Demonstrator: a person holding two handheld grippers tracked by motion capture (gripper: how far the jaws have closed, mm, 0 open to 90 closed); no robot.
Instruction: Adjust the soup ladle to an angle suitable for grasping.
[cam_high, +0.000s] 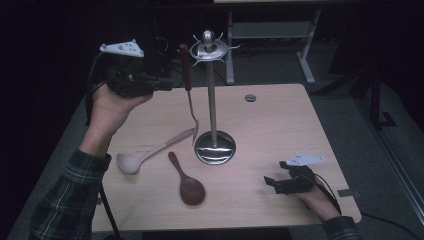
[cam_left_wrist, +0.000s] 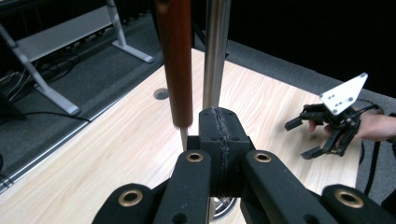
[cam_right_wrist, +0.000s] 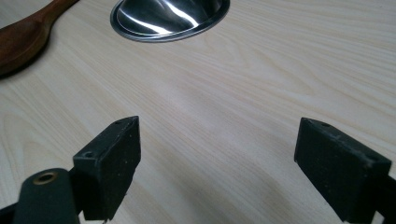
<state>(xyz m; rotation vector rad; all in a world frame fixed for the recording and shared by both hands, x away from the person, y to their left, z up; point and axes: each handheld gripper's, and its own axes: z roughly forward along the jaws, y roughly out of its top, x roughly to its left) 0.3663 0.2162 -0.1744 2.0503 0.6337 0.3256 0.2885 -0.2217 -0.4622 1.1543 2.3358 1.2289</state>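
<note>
High view: the left gripper (cam_high: 171, 83), raised over the desk (cam_high: 280, 130), has its fingers closed together just beside the wooden handle of a long utensil (cam_high: 187, 75). The utensil hangs upright next to the pole of a steel stand (cam_high: 212, 100), its thin metal end low near the stand's base. Whether its top already sits on one of the stand's hooks cannot be told. A pale ladle (cam_high: 131, 162) and a dark wooden spoon (cam_high: 190, 187) lie flat on the desk in front of the stand. The right gripper (cam_high: 272, 185) rests near the desk's right front corner, well apart from everything else.

Left gripper view: the two fingers meet along a single seam with nothing visible between them. The utensil's handle (cam_left_wrist: 175, 60) stands just beyond their tips, with the stand's pole (cam_left_wrist: 215, 51) close beside it. The right gripper (cam_left_wrist: 300, 138) shows farther off, its fingers spread.

Right gripper view: the fingers (cam_right_wrist: 116, 163) stand wide open over bare wood, with the stand's base (cam_right_wrist: 168, 18) and the spoon (cam_right_wrist: 23, 42) ahead of them.

The utensil looks light and stiff, but top-heavy and likely to swing. Its smooth round handle may slip or twist in a pinch. The best hold is probably square across the wooden handle, not on the thin metal shaft.
</note>
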